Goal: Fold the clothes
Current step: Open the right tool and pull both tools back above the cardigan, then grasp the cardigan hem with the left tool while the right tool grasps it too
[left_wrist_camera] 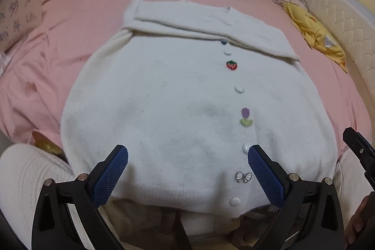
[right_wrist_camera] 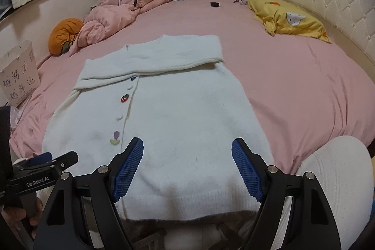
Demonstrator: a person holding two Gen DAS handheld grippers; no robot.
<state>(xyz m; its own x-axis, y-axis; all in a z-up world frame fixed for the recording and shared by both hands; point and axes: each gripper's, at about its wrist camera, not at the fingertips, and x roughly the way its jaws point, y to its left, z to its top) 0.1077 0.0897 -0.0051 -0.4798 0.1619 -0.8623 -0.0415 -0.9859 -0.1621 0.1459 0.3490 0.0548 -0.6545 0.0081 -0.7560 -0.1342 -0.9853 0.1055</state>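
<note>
1. The white button-front cardigan (left_wrist_camera: pixel 178 95) lies flat on the pink bedsheet (right_wrist_camera: pixel 293 90), both sleeves already folded across its chest; its hem sits just under and ahead of both claws.
2. The left gripper (left_wrist_camera: pixel 187 170) hangs spread wide, grasping nothing, pads straddling the button placket (left_wrist_camera: pixel 243 149) above the hem.
3. The right gripper (right_wrist_camera: pixel 187 165) is likewise released, empty, over the hem's other half.
4. Judgement: the next fold is hem to collar. Drop each claw onto its own hem corner, pinch both layers evenly, lift together, keep the edge taut, and land it square at the folded sleeves (right_wrist_camera: pixel 152 62).
</note>
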